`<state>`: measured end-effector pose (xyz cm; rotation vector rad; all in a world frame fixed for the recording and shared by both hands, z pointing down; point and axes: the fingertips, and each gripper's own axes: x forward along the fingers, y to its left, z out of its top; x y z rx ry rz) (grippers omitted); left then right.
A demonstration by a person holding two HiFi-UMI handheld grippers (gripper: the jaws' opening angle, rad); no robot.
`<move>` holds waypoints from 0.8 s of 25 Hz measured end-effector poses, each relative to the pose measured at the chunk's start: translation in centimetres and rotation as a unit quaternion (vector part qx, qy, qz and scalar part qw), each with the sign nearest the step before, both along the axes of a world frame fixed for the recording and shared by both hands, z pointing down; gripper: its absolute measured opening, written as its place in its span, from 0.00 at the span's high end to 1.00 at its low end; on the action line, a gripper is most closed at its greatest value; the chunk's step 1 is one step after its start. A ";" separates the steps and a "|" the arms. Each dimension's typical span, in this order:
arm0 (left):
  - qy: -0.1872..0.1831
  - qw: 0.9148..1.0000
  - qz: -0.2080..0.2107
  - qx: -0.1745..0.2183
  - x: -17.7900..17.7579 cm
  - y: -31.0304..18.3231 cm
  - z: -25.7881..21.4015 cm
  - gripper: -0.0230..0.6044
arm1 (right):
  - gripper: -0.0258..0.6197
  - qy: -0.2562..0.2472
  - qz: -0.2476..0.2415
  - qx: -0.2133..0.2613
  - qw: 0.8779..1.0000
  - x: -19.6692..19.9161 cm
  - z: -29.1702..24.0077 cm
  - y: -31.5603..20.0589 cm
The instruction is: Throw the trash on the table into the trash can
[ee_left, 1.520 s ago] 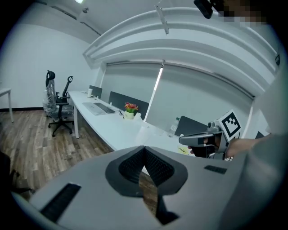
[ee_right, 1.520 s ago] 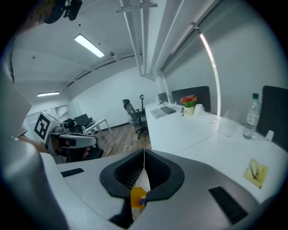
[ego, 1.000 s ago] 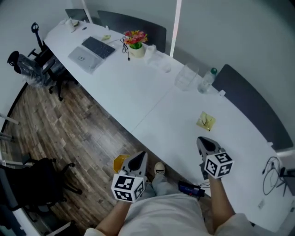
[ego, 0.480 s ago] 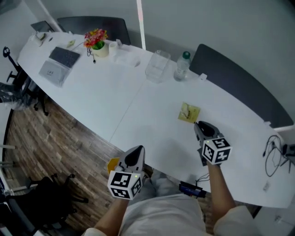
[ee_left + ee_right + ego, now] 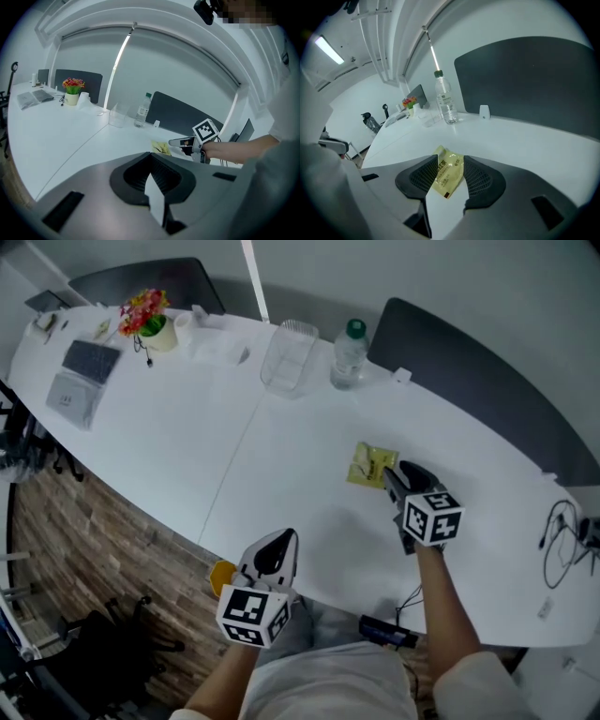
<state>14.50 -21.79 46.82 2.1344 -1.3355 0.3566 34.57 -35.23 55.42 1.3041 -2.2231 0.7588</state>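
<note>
Water bottle [image 5: 348, 352] beside clear container [image 5: 286, 357]; flowers [image 5: 142, 310], laptop [image 5: 66, 397] far left.

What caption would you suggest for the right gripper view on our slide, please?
Right gripper, jaws just opened, with a yellow packet between them on the white table; a water bottle stands behind.
</note>
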 end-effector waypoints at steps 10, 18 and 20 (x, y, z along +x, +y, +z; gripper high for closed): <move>-0.007 1.000 0.017 -0.021 0.4 -0.7 2.3 0.96 | 0.66 -0.010 0.011 -0.019 1.000 0.5 2.8 -2.9; -0.017 1.000 0.008 -0.022 -0.6 -1.0 2.5 0.96 | 0.70 0.003 -0.027 -0.035 0.999 -0.2 3.6 -3.2; -0.017 1.000 0.004 -0.023 -0.8 -1.0 2.5 0.96 | 0.79 0.010 -0.040 -0.037 0.998 -0.7 3.7 -2.9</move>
